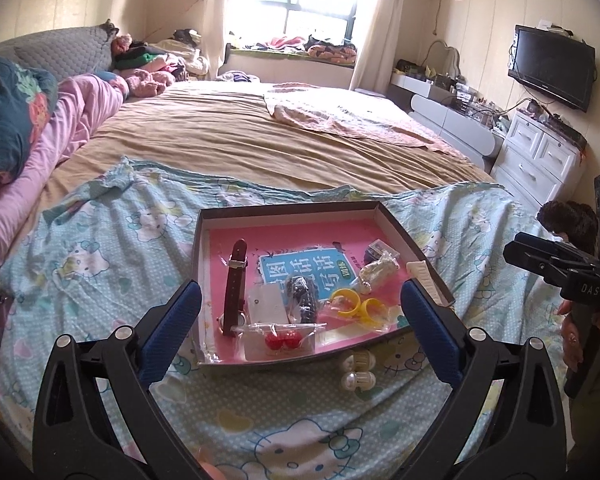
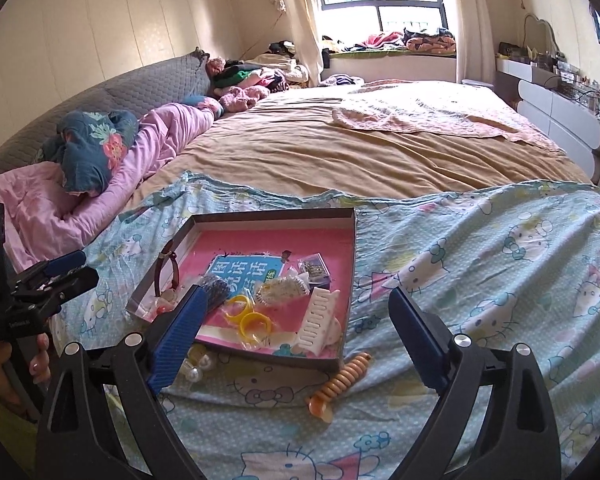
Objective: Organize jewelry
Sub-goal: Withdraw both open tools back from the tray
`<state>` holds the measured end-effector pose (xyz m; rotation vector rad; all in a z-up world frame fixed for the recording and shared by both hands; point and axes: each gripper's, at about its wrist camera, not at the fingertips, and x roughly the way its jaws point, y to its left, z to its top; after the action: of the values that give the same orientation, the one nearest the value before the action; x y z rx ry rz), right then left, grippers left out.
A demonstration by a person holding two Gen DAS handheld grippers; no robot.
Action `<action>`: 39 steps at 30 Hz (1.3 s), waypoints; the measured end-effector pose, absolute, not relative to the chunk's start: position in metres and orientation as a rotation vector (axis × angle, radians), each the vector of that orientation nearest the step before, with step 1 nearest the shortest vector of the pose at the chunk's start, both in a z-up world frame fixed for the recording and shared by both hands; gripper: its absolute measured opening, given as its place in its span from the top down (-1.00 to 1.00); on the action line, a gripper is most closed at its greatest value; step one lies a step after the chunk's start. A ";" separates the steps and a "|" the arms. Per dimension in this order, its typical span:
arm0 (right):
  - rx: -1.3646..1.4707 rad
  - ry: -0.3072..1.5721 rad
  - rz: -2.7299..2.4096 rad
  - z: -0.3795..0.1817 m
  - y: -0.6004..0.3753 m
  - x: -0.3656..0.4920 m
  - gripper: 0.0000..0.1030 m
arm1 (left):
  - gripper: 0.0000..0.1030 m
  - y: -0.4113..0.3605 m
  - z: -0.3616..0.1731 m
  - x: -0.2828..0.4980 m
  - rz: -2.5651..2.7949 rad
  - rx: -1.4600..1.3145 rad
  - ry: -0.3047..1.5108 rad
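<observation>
A shallow dark box (image 1: 292,210) lined with a pink book lies on the cartoon-cat sheet. In it are a red-strapped watch (image 1: 236,280), a bag of red beads (image 1: 282,340), yellow rings (image 1: 355,304), a pearl piece (image 1: 375,272) and a white hair clip (image 2: 319,316). Two pearl earrings (image 1: 357,368) rest on the sheet just in front of the box. An orange spiral clip (image 2: 345,376) lies by the box's near right corner. My left gripper (image 1: 300,292) hangs open above the box's near edge, holding nothing. My right gripper (image 2: 298,296) is open and empty too.
The wide bed carries a tan sheet (image 1: 260,140), a pink quilt and pillows (image 1: 40,152) at the left. White drawers (image 1: 539,156) and a wall television (image 1: 551,66) stand to the right. A hand (image 2: 4,364) grips the other handle at the left edge.
</observation>
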<state>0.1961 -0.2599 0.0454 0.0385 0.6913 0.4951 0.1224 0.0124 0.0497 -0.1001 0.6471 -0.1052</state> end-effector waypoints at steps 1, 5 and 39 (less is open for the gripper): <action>0.038 0.689 0.496 0.046 -0.261 0.194 -0.77 | -0.81 0.012 0.050 0.120 -0.103 -0.099 0.645; 0.031 0.678 0.495 0.047 -0.264 0.185 -0.77 | -0.81 0.009 0.053 0.112 -0.100 -0.096 0.639; 0.021 0.771 0.462 -0.008 -0.288 0.162 -0.78 | -0.81 -0.036 0.000 0.103 -0.120 -0.024 0.772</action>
<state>0.1620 -0.2881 -0.0083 0.0209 0.7708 0.4620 0.1031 -0.0363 0.0002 -0.0237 0.7724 -0.1204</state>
